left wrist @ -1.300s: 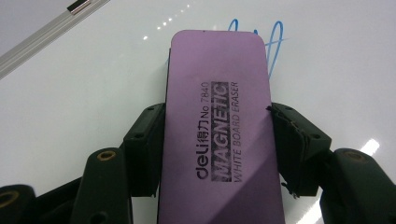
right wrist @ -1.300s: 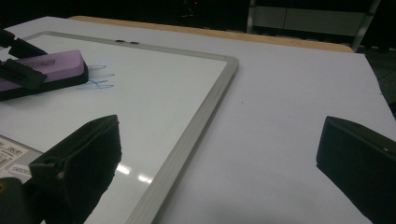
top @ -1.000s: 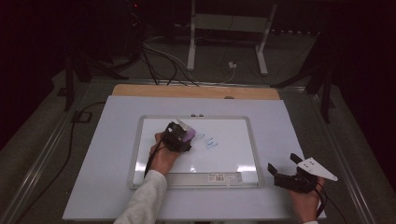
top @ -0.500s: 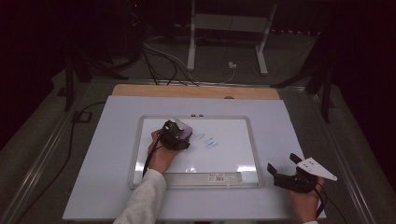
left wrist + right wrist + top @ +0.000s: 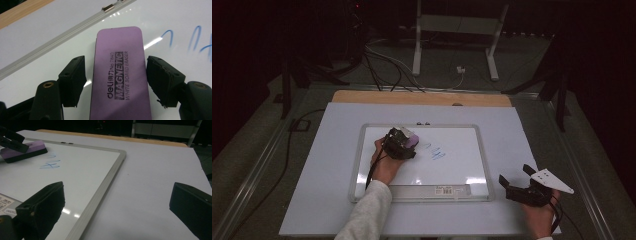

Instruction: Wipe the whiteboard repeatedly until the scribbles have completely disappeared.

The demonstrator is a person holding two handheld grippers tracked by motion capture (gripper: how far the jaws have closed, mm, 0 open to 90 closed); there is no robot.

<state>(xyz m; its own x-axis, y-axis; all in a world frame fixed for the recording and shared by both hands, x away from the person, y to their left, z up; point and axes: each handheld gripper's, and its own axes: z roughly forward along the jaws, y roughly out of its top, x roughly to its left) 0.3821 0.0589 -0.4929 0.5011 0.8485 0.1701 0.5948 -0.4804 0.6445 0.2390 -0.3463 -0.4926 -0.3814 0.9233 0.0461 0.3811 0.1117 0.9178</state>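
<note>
In the high view, the left gripper (image 5: 404, 145) rests over the whiteboard (image 5: 462, 167); blue marks (image 5: 438, 154) lie just beside it. Left gripper view: jaws slightly spread, flanking the purple eraser (image 5: 119, 75) without touching. Right gripper view: right gripper (image 5: 117, 210) wide apart above the worktop (image 5: 155, 170).

A white sheet (image 5: 332, 165) covers the table; a wooden strip (image 5: 422, 98) runs along the sheet's far edge; beyond the strip, cables (image 5: 382, 60) trail on the floor beside a metal stand (image 5: 454, 30).
</note>
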